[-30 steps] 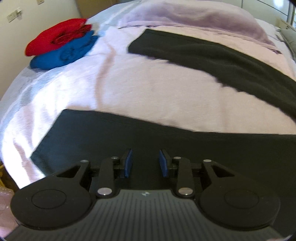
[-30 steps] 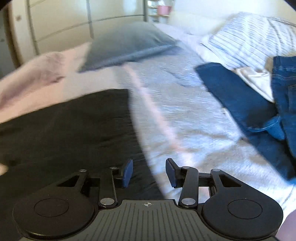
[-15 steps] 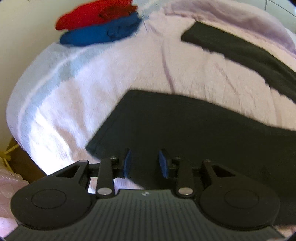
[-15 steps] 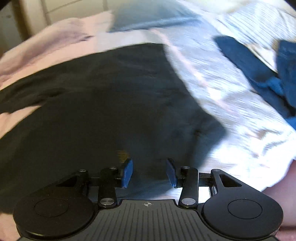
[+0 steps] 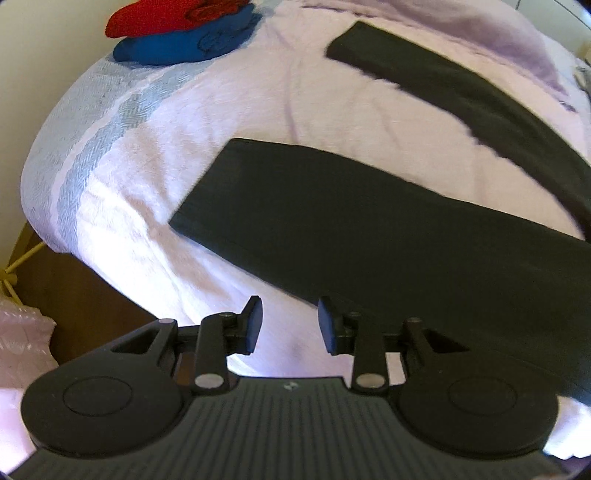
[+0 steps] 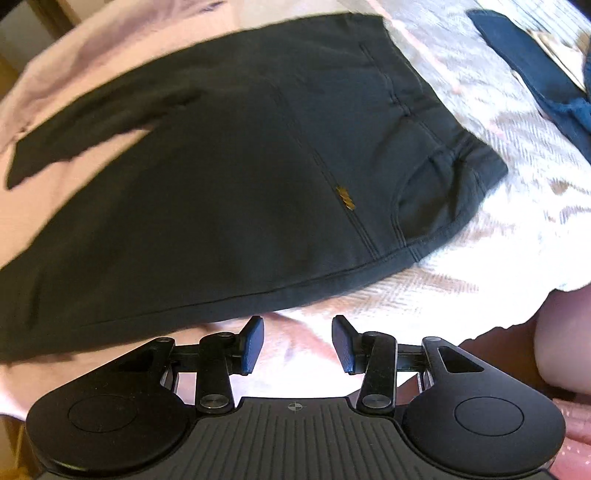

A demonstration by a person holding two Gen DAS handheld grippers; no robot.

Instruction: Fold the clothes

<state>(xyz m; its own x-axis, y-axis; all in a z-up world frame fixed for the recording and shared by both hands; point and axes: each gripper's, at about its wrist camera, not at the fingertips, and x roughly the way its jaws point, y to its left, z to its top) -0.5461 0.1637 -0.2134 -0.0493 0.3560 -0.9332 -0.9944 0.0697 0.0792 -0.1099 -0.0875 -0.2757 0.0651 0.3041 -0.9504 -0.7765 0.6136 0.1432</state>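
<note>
While the long dark charcoal trousers (image 5: pixel 369 229) lie spread flat across the pale lilac woven bedspread (image 5: pixel 258 92), your left gripper (image 5: pixel 289 325) hangs over the near edge of the bed with its jaws parted and nothing between them. Its blue-padded fingertips (image 5: pixel 254 323) sit just short of the near leg's lower edge, over bare bedspread, not touching the cloth. The hem of that near leg points toward the left corner of the bed; the second leg (image 5: pixel 461 88) runs farther back, well apart from the first at the hems and closing toward it on the right. In the far left corner you have a folded red garment (image 5: pixel 162 14) stacked on a folded bright blue garment (image 5: pixel 184 48).

From your right wrist view, the waist end of the trousers (image 6: pixel 258 166) fills most of the frame, with the waistband and a side pocket seam to the right and a small gold stitched mark (image 6: pixel 345 197) near the seam. Your right gripper (image 6: pixel 297 343) is likewise parted and empty, its fingertips (image 6: pixel 253 341) just beside the near edge of the fabric, over the bedspread (image 6: pixel 498 229). Off to the upper right, dark blue denim clothing (image 6: pixel 535 62) lies on the bed, apart from the trousers.
</note>
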